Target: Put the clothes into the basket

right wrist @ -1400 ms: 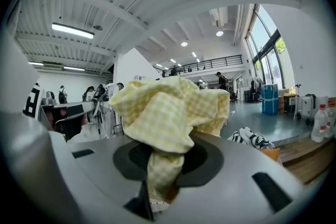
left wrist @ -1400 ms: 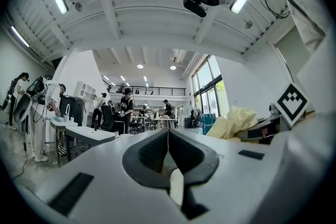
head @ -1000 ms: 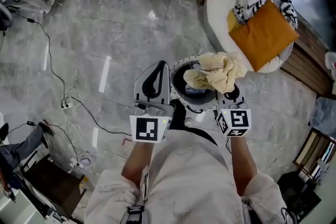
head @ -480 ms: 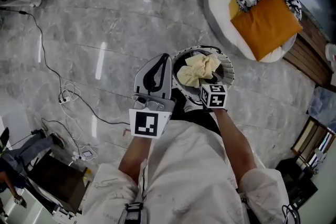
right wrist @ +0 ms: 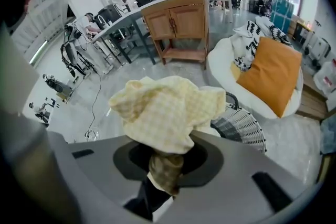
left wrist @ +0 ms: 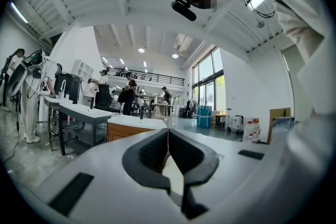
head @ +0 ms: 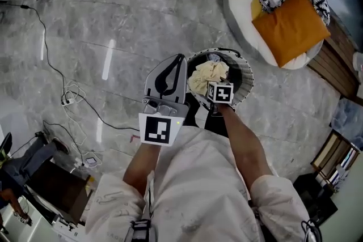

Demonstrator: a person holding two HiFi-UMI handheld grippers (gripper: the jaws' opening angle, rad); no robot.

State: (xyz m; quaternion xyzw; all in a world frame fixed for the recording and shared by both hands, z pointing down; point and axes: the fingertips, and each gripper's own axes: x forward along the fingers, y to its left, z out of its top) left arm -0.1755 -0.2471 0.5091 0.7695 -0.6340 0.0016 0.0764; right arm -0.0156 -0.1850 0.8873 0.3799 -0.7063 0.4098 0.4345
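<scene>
- Right gripper (right wrist: 163, 164) clamped on the yellow checked cloth (right wrist: 167, 112) — the round basket (head: 247, 74) lies straight below it.
- Left gripper (head: 180, 60), jaws together and empty, just beside the basket.

Checked cloth (right wrist: 167, 110) between right gripper (right wrist: 165, 157) fingers: pale yellow, tiny white squares. Round ribbed basket (right wrist: 242, 126) just past fingers: dark grey, thin white stripes. Square cushion (right wrist: 268, 73) far past fingers: plain orange. Crumpled cloth (right wrist: 257, 34) behind cushion: white, black zigzags. Left gripper (left wrist: 168, 136): light grey, black fingers.
</scene>
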